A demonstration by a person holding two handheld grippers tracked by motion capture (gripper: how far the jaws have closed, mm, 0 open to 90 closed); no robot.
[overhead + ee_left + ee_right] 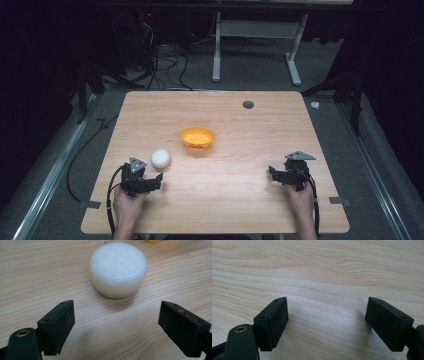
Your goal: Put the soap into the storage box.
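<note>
A dark room, cables on the grey floor, and a pale wooden table (pixel 225 200) under the light. On it sits the white puck (pixel 160 158), a round, flat-topped lump resting at the near left, just ahead of the left gripper (pixel 159 178). That gripper's jaws are spread wide, nothing between them, the puck (pixel 118 268) lying a little beyond the tips and untouched. Farther in, near the table's middle, there's an orange bowl (pixel 197 137), apart from the puck. Over at the near right, the right gripper (pixel 272 172) sits low above bare wood, jaws spread as well, gripping nothing, well apart from everything else.
</note>
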